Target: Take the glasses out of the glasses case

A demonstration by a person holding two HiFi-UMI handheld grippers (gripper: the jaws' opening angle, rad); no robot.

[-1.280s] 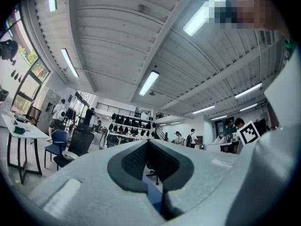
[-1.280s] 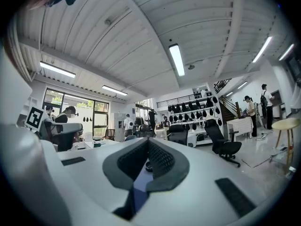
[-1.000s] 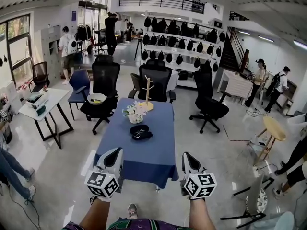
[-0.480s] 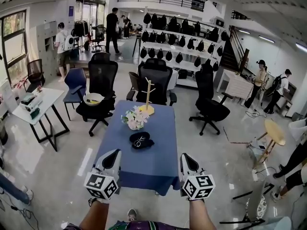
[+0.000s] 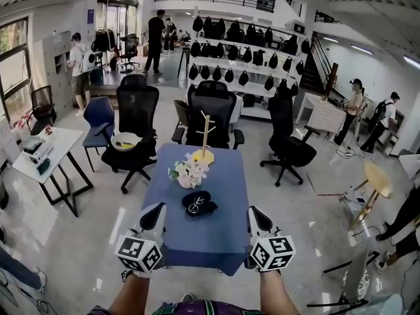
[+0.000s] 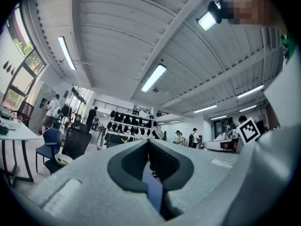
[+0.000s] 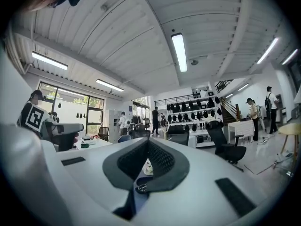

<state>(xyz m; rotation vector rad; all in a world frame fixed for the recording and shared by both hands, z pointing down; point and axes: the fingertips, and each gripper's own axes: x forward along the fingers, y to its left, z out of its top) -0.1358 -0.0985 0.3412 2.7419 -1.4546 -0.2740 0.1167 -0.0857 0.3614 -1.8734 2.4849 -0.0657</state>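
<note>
Blue table [image 5: 211,233]; glasses case [image 5: 199,204], flowers [image 5: 189,174], wooden stand [image 5: 205,135]

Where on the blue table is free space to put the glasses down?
Bare: the near half of the blue table, from the glasses case to the front edge, and the strip right of the case. Crowded: the far end, with flowers and a wooden stand.
</note>
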